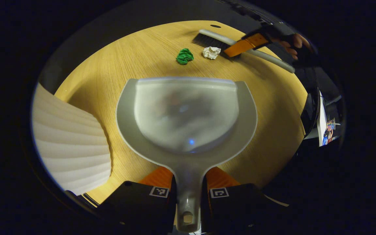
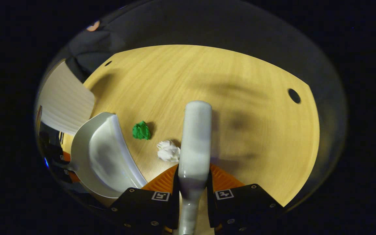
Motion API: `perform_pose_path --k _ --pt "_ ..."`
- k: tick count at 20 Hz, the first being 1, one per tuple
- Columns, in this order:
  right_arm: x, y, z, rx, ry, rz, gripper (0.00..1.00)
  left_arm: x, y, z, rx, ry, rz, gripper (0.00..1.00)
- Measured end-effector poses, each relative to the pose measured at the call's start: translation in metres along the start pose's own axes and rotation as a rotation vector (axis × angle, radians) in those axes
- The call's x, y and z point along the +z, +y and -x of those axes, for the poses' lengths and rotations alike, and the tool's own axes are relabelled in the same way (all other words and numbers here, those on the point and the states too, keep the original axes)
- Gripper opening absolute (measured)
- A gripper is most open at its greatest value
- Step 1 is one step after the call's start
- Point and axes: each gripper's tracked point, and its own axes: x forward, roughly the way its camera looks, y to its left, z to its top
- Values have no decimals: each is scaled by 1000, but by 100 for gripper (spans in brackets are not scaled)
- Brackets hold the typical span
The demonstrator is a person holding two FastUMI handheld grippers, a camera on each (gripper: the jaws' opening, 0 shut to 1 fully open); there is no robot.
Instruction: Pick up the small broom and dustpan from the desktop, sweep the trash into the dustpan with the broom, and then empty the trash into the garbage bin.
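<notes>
So at this point I had both tools in hand. The left gripper (image 1: 188, 182) was closed tight on the dustpan (image 1: 186, 114) handle, both fingers pressed against it, with the pan's open lip facing the trash across the desk (image 1: 109, 81). I kept the pan low and flat-ish so anything pushed at it would slide in rather than bounce off the edge, though I couldn't tell if the lip was actually touching the wood.

The right gripper (image 2: 193, 182) was clamped on the broom (image 2: 194, 137) handle the same way. From the left gripper view the bristles sat just behind the white wad (image 1: 211, 52), on the far side from the pan, which is where you want them for a pull toward the pan. The green wad (image 1: 184, 56) was just beside the white one, a bit nearer the pan's left half.

My guess was the sweep hadn't really started, since both wads were still well short of the lip. The white bin (image 1: 70, 147) sat to the left of the pan, close enough for an easy tip afterwards.
</notes>
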Motion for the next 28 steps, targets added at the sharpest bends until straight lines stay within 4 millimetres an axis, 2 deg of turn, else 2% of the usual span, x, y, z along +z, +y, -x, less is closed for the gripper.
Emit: perform_pose_path --k 2,6,9,11,12,13,15,21,25,28 --pt "4 14 -6 63 47 78 36 6 6 -2 -7 -4 -43 31" --pt "5 62 3 234 105 201 35 15 11 -3 -18 -12 -100 31" --pt "10 84 13 325 157 268 36 12 11 -1 -27 -2 -118 31" --pt "9 77 18 340 157 300 36 15 7 -1 -29 -13 -106 31" --pt "14 76 20 346 153 296 36 16 7 -2 -32 -22 -82 34" --pt "12 79 21 340 134 283 36 14 4 -3 -38 -28 -64 31" --pt "14 72 24 291 88 201 36 10 -2 -4 -43 -41 -9 31" --pt "22 15 40 111 -44 -137 36 6 -18 3 -40 -117 223 31" --pt "-21 13 33 75 -43 -306 36 2 -28 11 -26 -170 309 31" --pt "-56 21 11 44 -12 -366 36 2 -30 31 -2 -194 310 31"
